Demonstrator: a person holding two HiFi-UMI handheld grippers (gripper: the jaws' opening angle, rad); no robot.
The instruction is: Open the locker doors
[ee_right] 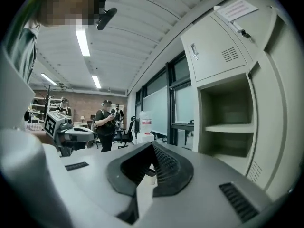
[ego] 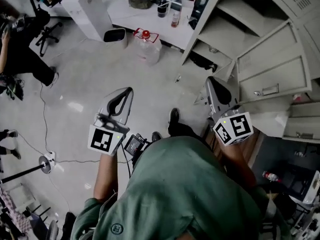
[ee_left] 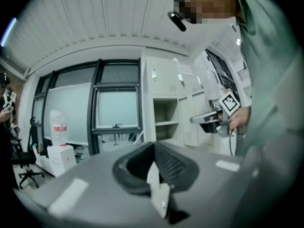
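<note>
Both clenched empty: left gripper (ego: 125,93), right gripper (ego: 214,83) near open locker door (ego: 272,66); water jug (ego: 146,46) ahead.

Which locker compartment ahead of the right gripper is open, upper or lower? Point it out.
The lower compartment: its inside and shelf show, while the one above it is covered by a closed door with vent slots.
</note>
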